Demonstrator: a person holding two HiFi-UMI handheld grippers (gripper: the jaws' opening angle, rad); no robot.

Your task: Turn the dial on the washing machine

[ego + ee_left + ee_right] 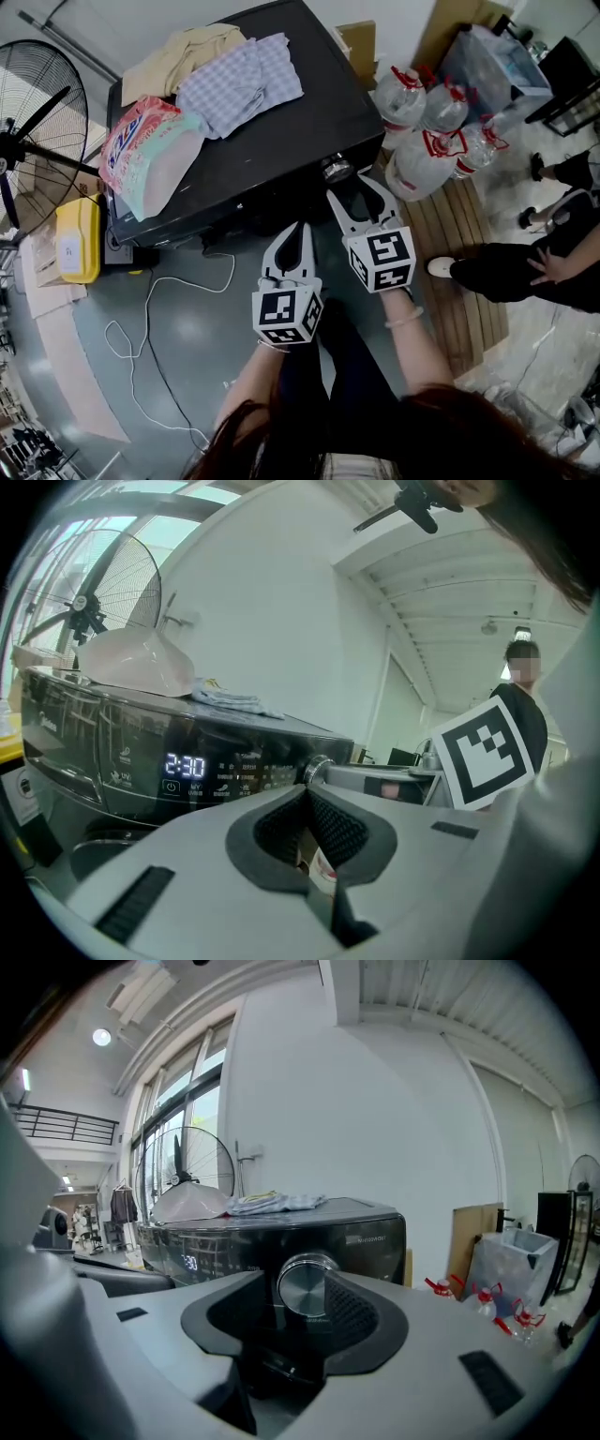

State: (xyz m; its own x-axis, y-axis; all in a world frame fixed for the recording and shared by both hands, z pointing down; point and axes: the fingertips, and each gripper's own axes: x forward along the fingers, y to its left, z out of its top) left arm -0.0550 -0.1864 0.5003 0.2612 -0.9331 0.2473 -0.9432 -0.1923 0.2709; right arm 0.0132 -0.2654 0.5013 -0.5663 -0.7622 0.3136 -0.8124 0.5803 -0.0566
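Now you hold two claws in front of one black washing machine (281, 141). Its one dial (336, 169), round and silver, sits at the right end of the front panel, close to the right front corner.

Your right claw (347, 187) has its jaws apart. In the right gripper view the dial (305, 1288) stands in the gap between them. The right pad covers the dial's right edge, but I see no pad pressing on it. Your left claw (300, 227) hangs lower and to the left, and well apart from the dial. In the left gripper view its tips (306, 791) are together with nothing between them. The lit display (185, 765) on the panel reads 2:30.

On top of the machine I count three things:
- one detergent bag (145, 150), near the left front edge
- one checkered cloth (244, 80)
- one beige cloth (187, 52), at the back edge

To the right, four big water bottles (427, 159) with red caps stand on wooden boards, just beside the machine's right side, so the room there is narrow. One person (525, 272) stands further right. On the left are one floor fan (37, 122) and one yellow canister (78, 239). The grey floor before the front panel gives you open room. One white cable (150, 309) loops there on your left.
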